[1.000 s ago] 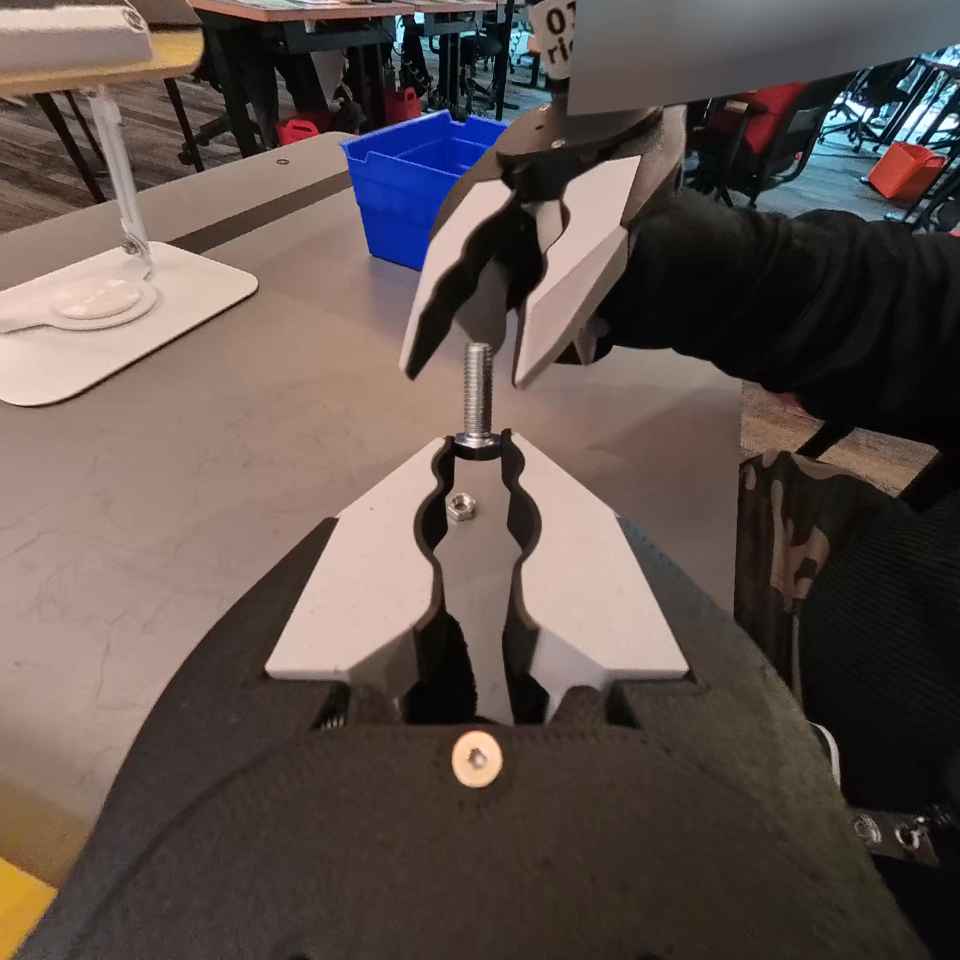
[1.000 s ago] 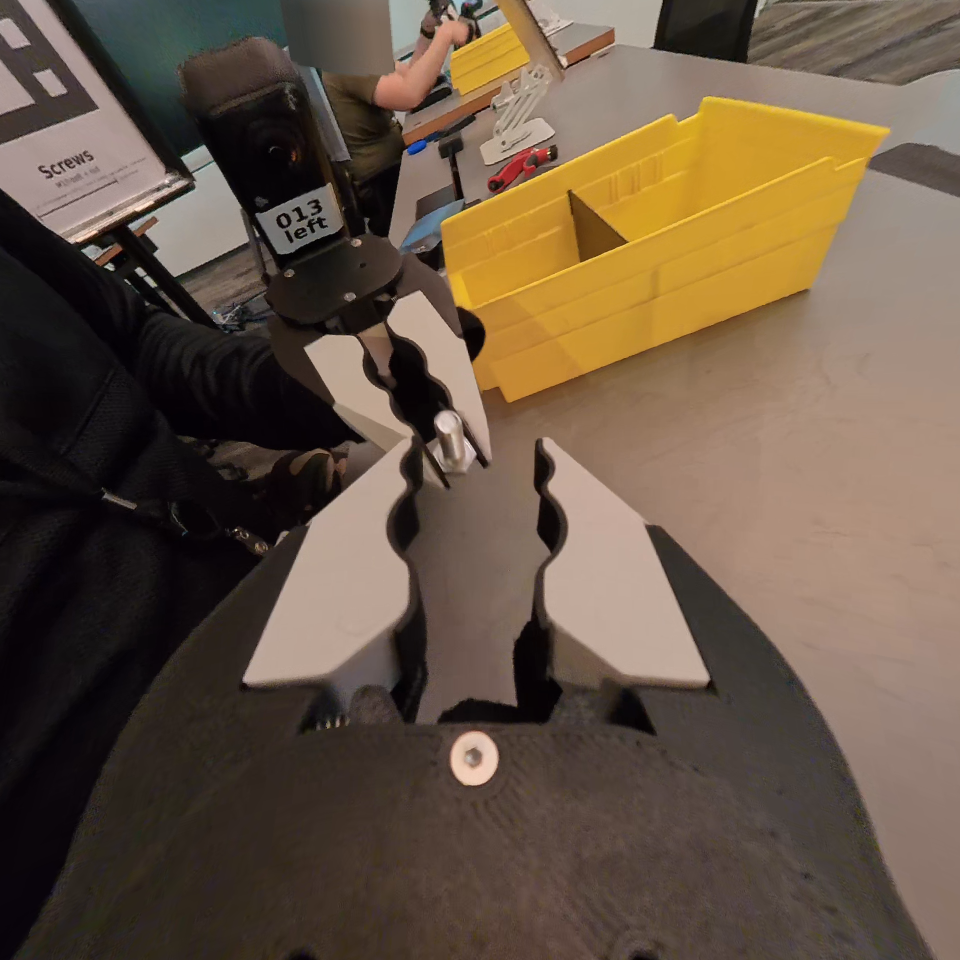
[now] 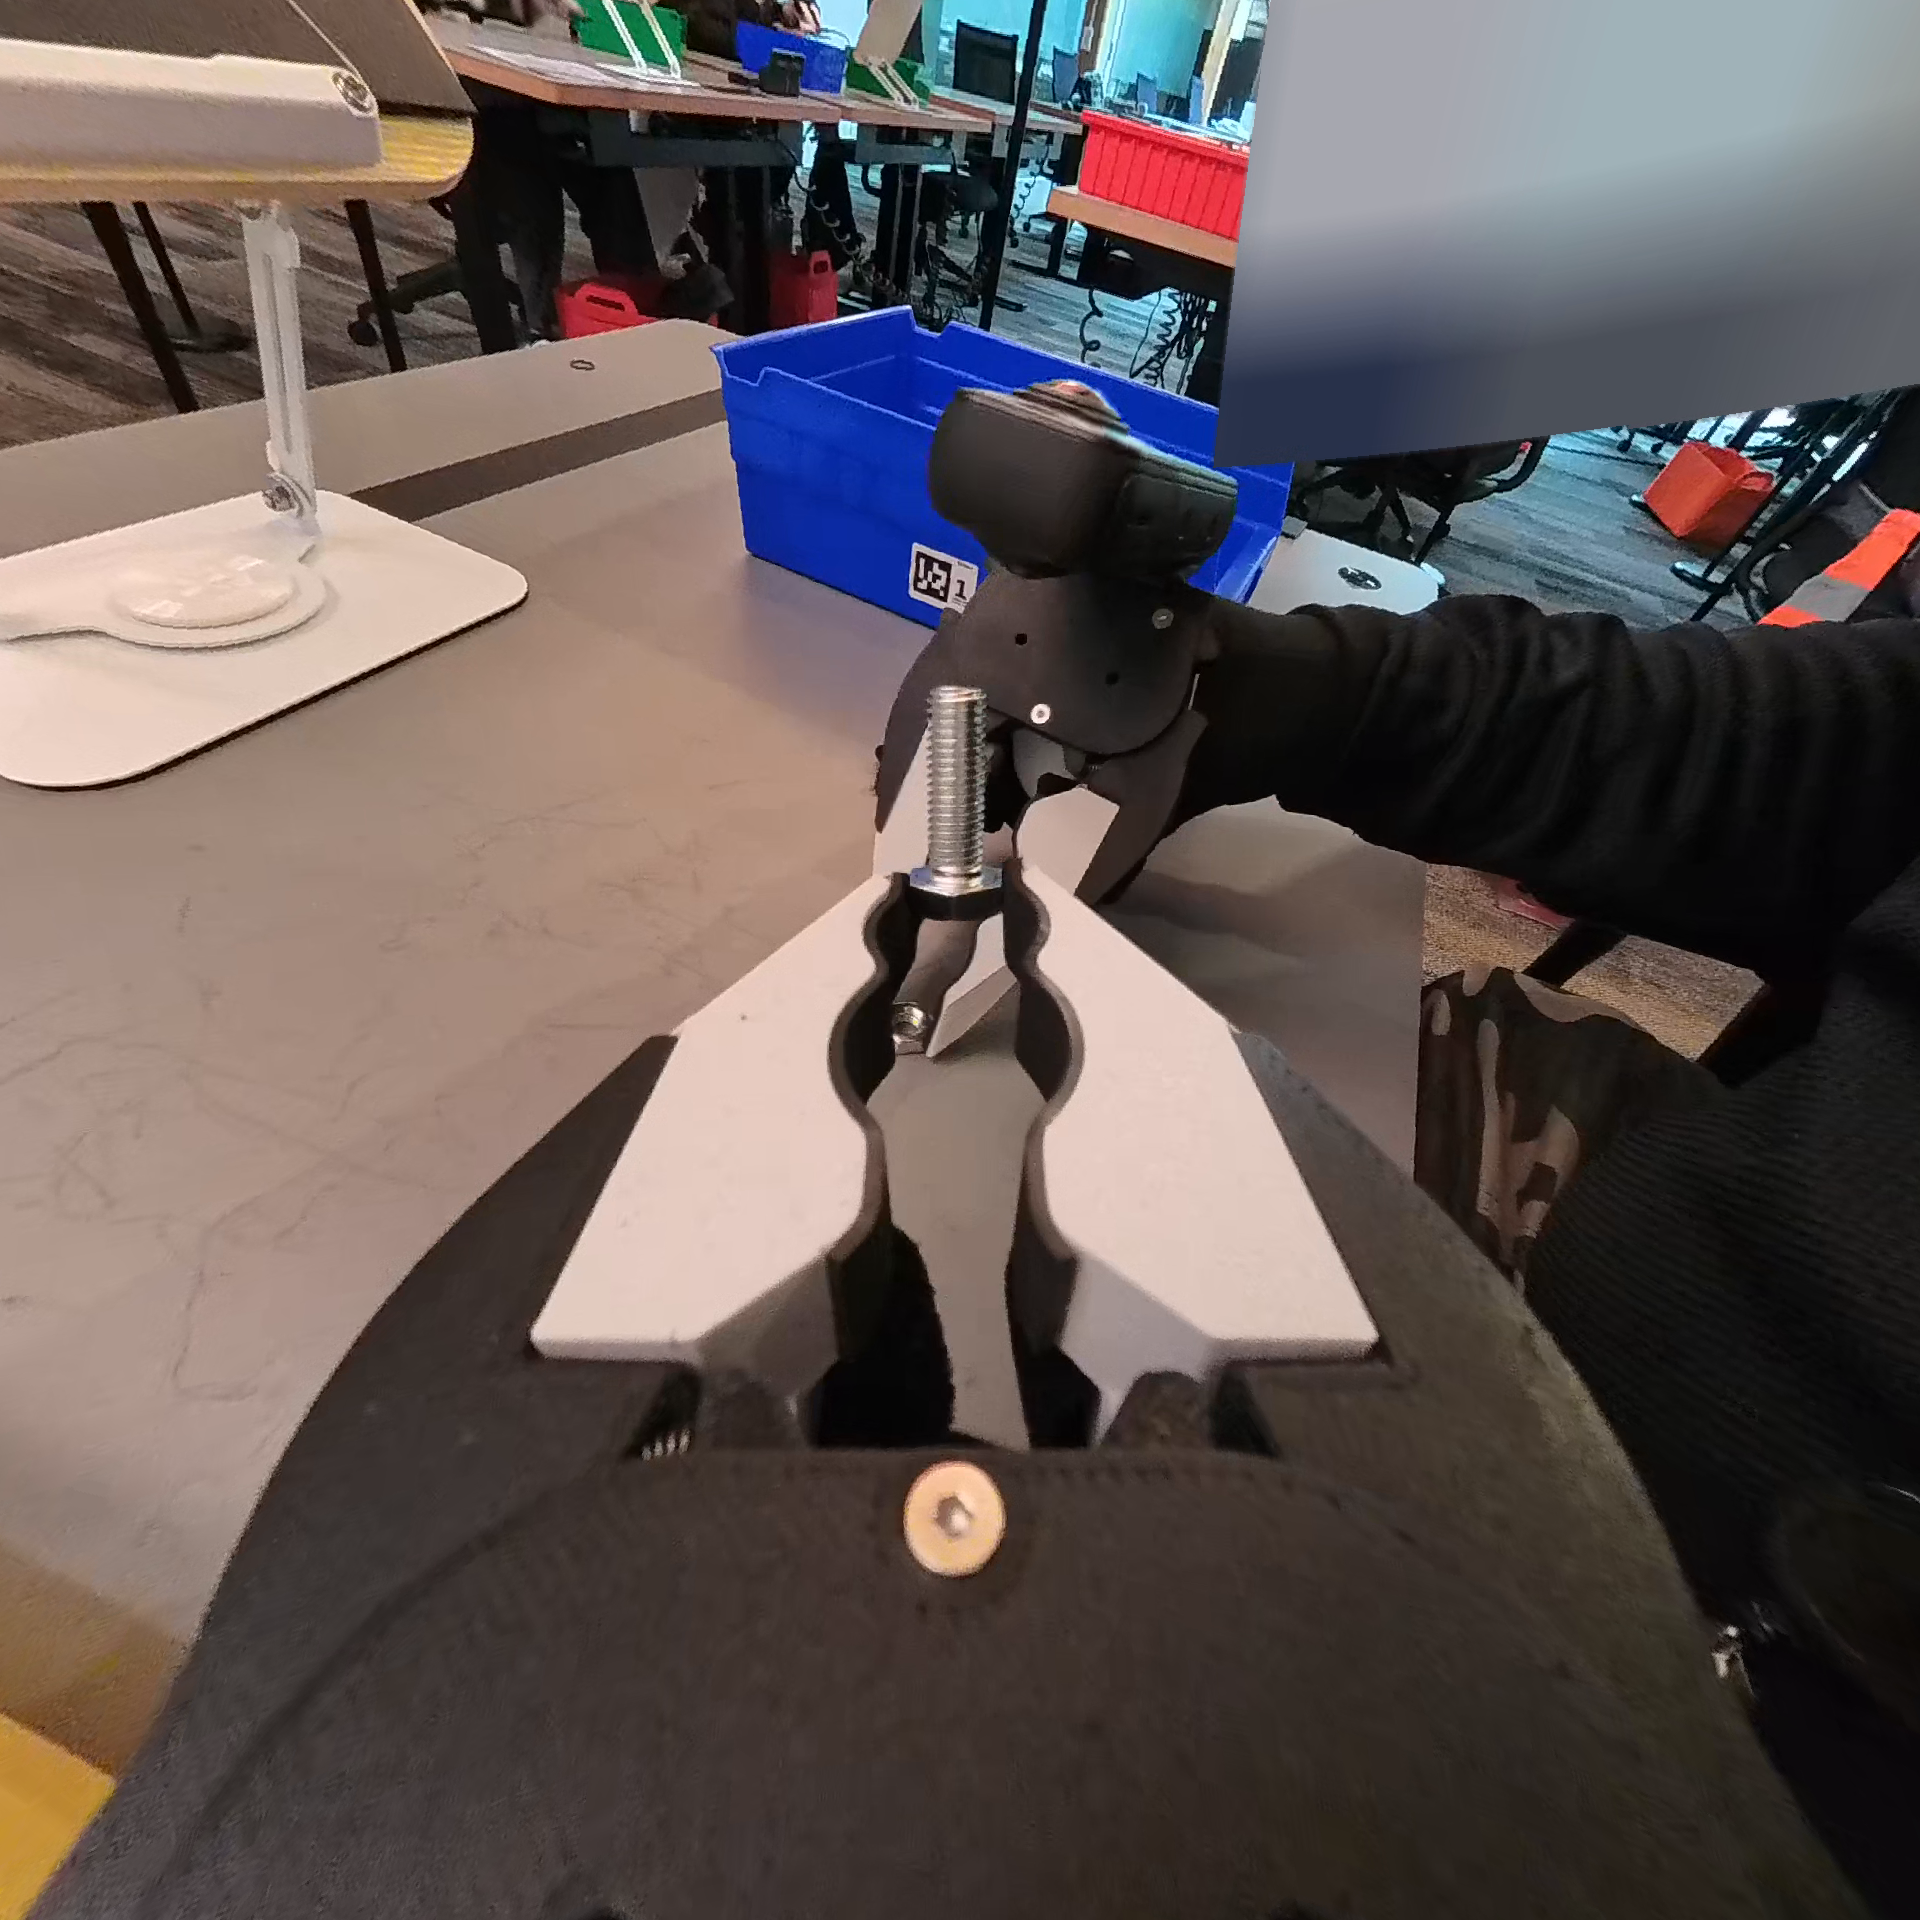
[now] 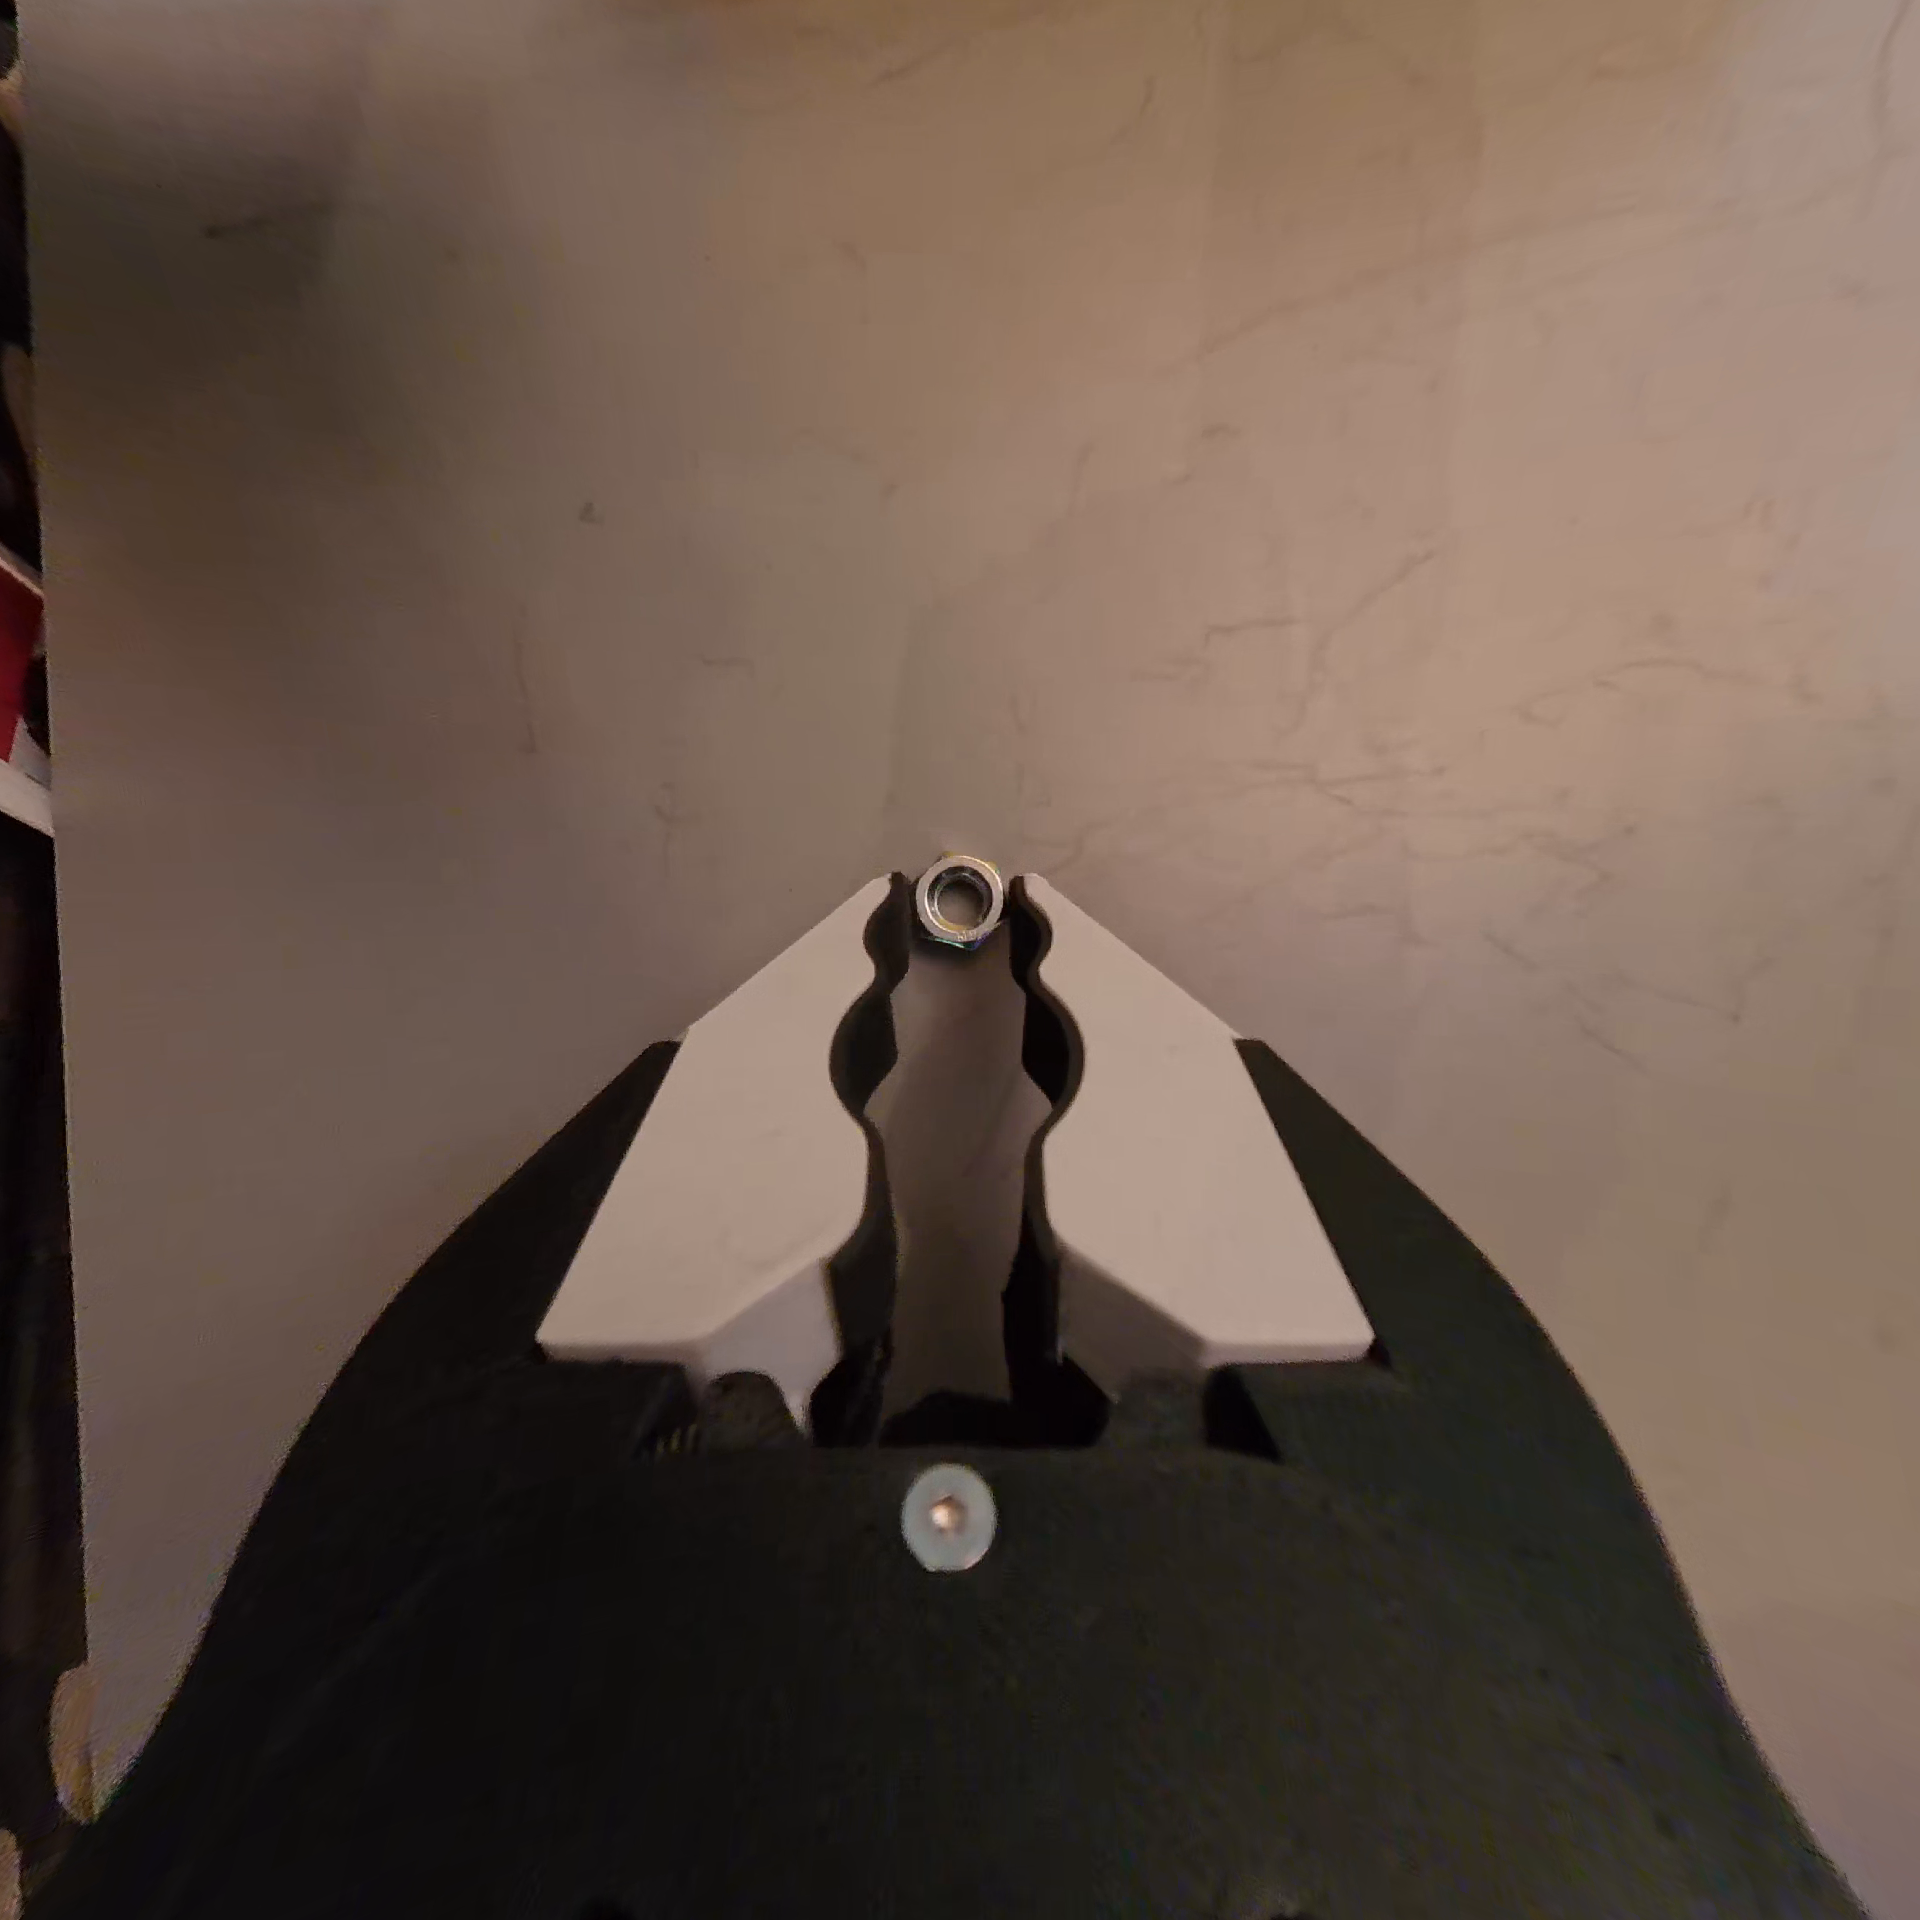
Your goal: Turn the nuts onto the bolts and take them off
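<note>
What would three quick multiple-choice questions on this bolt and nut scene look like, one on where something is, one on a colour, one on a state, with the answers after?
1. Where is the nut?
A. Threaded on the bolt
B. Between the right gripper's fingertips, low over the table
C. Inside the bin

2. What colour is the bin behind the bolt?
A. Blue
B. Green
C. White

3. How does the left gripper hold the bolt?
A. Lying flat, gripped by the thread
B. Not at all, its jaws are wide open
C. Upright, clamped at the head, thread pointing up

Answers:
1 B, the right wrist view shows the nut pinched at the tips of the right gripper over the table.
2 A, its walls are plainly blue.
3 C, the head sits between the fingertips and the bare thread rises above them.
</note>
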